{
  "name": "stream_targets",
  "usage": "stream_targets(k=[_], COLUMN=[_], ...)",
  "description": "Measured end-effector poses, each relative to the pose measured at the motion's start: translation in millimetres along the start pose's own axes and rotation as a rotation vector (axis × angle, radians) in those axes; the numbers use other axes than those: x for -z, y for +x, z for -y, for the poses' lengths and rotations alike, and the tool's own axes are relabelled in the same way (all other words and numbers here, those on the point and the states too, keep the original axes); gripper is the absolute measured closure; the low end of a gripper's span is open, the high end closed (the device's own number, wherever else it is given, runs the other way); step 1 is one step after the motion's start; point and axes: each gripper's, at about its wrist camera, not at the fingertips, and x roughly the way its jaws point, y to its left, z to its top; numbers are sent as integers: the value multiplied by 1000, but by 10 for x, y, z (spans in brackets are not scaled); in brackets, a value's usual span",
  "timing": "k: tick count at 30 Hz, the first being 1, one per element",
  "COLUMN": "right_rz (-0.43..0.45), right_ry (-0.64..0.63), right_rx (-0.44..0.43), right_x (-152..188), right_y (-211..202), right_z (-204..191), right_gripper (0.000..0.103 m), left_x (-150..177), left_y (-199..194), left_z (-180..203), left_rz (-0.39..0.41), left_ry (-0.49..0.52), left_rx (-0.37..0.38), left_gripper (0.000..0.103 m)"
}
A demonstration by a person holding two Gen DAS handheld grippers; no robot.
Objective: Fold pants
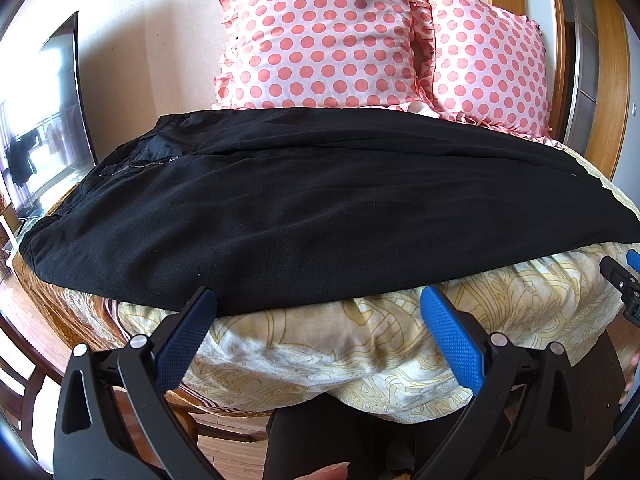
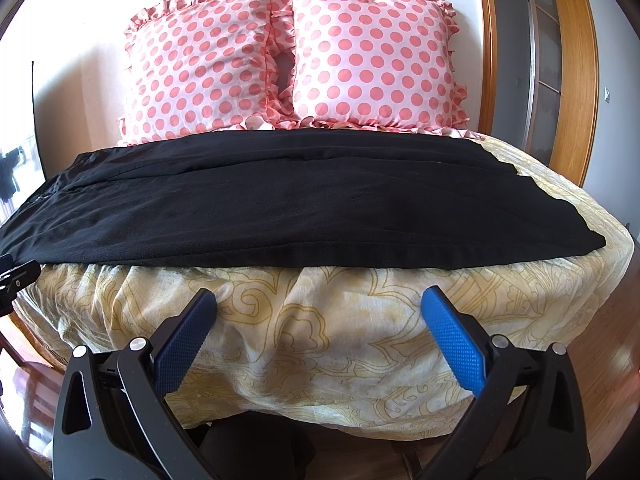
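Black pants lie flat across the bed, waistband with zipper at the left, leg ends at the right; they also show in the right wrist view. My left gripper is open and empty, its left fingertip just over the pants' near edge. My right gripper is open and empty, above the bedspread a little short of the pants' near edge. The right gripper's edge shows at the far right of the left wrist view.
The bed has a cream and gold patterned bedspread. Two pink polka-dot pillows stand against the wall behind the pants. A dark screen stands at the left. A wooden door frame is at the right.
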Motion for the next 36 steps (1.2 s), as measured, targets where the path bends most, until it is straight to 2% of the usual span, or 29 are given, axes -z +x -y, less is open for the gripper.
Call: stream_targets(k=[36], right_rz=[1], right_ry=[0], right_rx=[-2], right_x=[-20], right_y=[-18], right_z=[26], right_gripper=[1], left_x=[5], left_y=[-22], left_z=[-1], left_rz=[4], left_ry=[-3], left_rx=[1], left_gripper=[2])
